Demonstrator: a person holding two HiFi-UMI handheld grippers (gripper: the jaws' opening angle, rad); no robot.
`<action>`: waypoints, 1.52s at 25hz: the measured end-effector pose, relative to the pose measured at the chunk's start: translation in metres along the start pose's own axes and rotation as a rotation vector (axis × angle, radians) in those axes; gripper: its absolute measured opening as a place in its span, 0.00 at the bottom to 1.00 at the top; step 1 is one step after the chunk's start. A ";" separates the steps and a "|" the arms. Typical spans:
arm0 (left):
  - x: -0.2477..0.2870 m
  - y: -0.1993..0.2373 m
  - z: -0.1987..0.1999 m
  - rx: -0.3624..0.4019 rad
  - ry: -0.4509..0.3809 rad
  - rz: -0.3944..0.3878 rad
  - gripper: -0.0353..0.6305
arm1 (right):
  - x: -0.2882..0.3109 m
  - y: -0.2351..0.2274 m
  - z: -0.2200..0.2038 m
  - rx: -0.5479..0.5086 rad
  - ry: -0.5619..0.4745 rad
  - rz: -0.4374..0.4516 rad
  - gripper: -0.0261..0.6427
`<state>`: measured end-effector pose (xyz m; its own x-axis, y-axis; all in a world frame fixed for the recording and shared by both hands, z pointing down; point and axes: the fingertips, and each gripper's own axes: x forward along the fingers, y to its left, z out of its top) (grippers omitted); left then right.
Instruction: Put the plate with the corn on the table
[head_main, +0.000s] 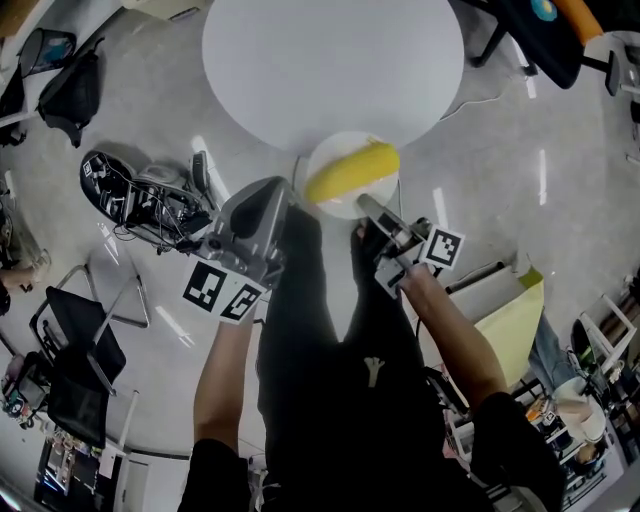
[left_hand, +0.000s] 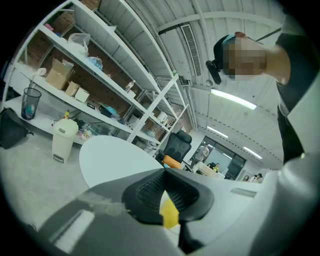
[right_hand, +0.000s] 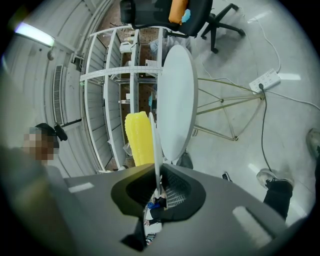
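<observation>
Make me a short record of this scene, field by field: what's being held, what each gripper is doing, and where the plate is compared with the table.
held item: white plate with a yellow corn cob lying on it
left gripper: shut on the plate's left rim
right gripper: shut on the plate's right rim; the plate shows edge-on between its jaws
table: round, white
plate position: at the table's near edge in the head view; cannot tell whether it touches the table
background: shelving
</observation>
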<state>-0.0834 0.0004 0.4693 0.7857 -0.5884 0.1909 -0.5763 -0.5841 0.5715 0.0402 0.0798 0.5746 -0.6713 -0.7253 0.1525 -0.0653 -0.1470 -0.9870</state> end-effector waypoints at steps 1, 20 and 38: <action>0.000 0.001 -0.001 -0.001 0.000 -0.001 0.06 | 0.000 -0.001 0.000 0.002 -0.002 0.002 0.08; 0.008 0.019 -0.013 -0.029 0.004 -0.004 0.06 | 0.010 -0.021 0.009 0.025 -0.039 0.005 0.08; 0.022 0.021 -0.015 -0.046 0.007 -0.028 0.06 | 0.021 -0.036 0.019 0.038 -0.056 -0.014 0.08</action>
<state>-0.0748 -0.0160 0.4975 0.8029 -0.5684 0.1795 -0.5433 -0.5740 0.6127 0.0421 0.0573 0.6141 -0.6279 -0.7596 0.1696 -0.0456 -0.1817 -0.9823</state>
